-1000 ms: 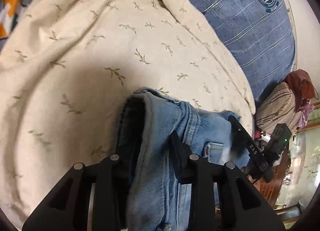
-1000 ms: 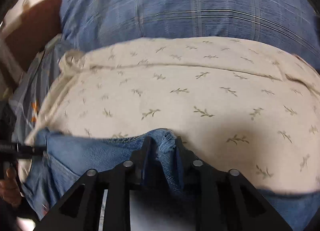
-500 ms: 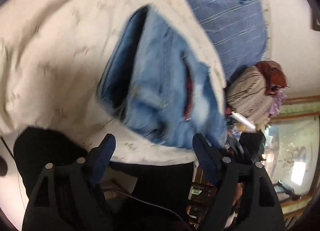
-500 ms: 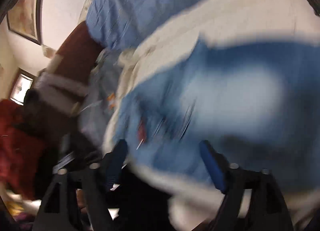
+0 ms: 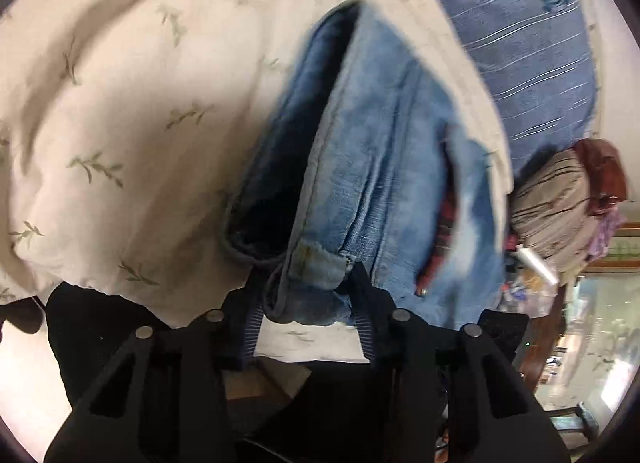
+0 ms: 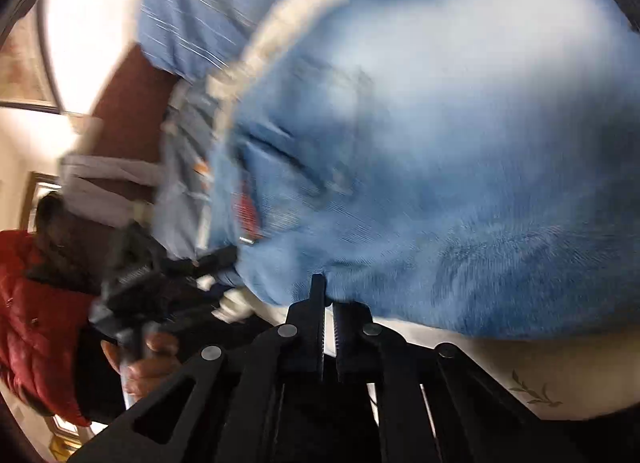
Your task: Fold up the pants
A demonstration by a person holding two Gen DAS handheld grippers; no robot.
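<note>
1. While the jeans (image 5: 384, 167) lie folded on the cream leaf-print blanket (image 5: 120, 111), the left gripper (image 5: 306, 295) pinches their near corner, one finger (image 5: 250, 323) on each side of the denim fold.
2. Right gripper (image 6: 328, 299): fingers pressed almost together at the near edge of the jeans (image 6: 440, 183); view is blurred, cannot tell if any cloth is caught between them.
3. The jeans' open dark edge faces the blanket's wide bare part; a red plaid bit (image 5: 444, 223) shows at a pocket.
4. Beyond the jeans, a blue striped pillow (image 5: 528, 55) touches the blanket's far edge.
5. Beside the jeans in the right wrist view, a hand (image 6: 148, 363) holds the left gripper's handle; a red jacket (image 6: 36, 319) is next to it.
</note>
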